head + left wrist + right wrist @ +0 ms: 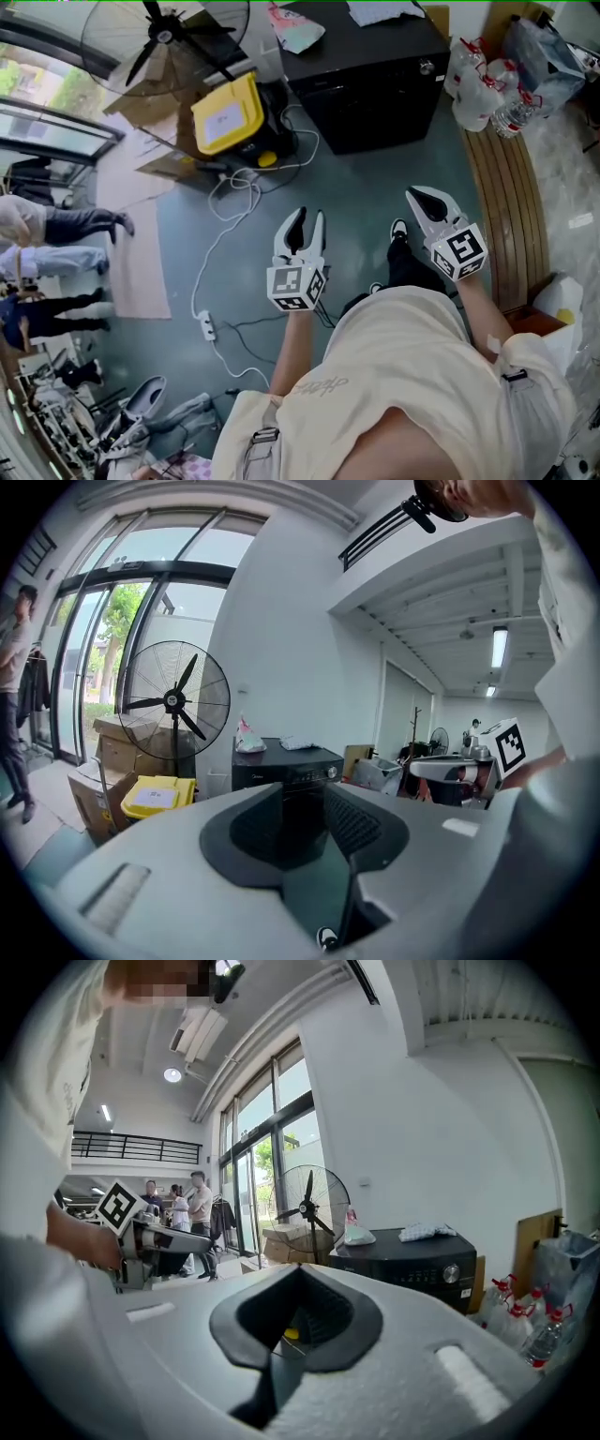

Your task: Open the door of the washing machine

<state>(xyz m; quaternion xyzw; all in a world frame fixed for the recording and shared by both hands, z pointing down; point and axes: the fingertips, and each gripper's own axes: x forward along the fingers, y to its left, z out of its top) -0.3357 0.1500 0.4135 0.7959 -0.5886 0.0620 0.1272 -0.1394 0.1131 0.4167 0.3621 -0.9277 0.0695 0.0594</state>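
The black washing machine (366,75) stands at the far side of the grey floor, its door shut, and some way ahead of both grippers. It also shows in the left gripper view (286,766) and in the right gripper view (412,1260), with a round knob on its panel. My left gripper (309,217) is held over the floor and points at the machine. Its jaws stand apart with nothing between them (302,799). My right gripper (427,202) is level with it on the right. Its tips meet on nothing (300,1274).
A standing fan (164,33), cardboard boxes and a yellow box (228,114) stand left of the machine. A white cable with a power strip (206,325) runs over the floor. A wooden bench (511,197) with bags and bottles (483,84) is on the right. People (56,244) stand at the far left.
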